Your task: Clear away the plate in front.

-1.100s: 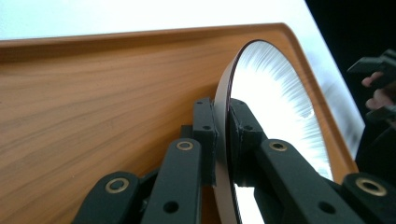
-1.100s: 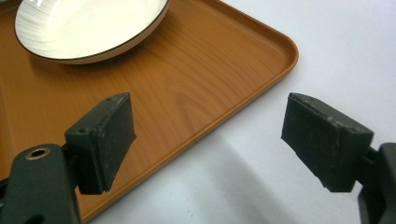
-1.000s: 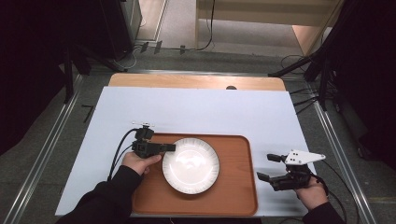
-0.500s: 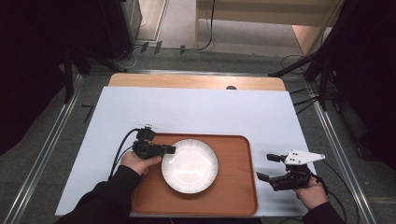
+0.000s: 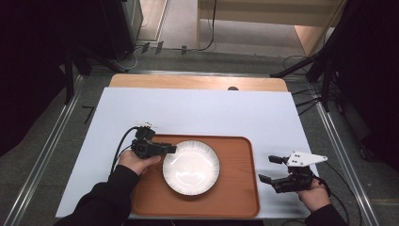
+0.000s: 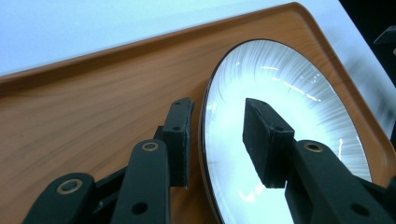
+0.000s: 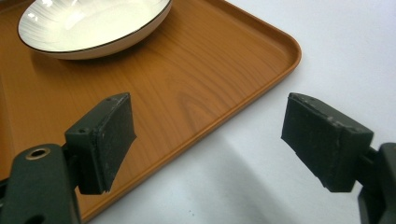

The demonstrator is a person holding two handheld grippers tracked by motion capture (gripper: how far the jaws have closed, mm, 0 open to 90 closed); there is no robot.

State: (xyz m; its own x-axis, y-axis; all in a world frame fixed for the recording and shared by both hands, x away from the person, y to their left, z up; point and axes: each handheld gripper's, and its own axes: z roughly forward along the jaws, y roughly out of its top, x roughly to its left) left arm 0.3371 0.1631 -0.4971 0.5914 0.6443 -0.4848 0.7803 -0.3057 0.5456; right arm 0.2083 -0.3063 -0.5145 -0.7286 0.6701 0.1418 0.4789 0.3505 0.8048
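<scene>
- Left tongs [image 5: 170, 149]: at the left rim of the white plate [image 5: 191, 166], jaws just opening, straddling the rim without pressing, one outside, one above the bowl.
- Plate resting on the wooden tray [image 5: 237, 197], between both tongs.
- Right tongs [image 5: 269, 169]: spread wide, gripping nothing, just beyond the tray's right edge, above the white surface [image 5: 197, 113].

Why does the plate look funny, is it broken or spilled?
Nothing stands out. The white plate sits flat and whole on the brown tray, with no chip or spill showing. The left tongs have just been opening, their jaws straddling its rim with a gap. The right tongs wait open beside the tray.
</scene>
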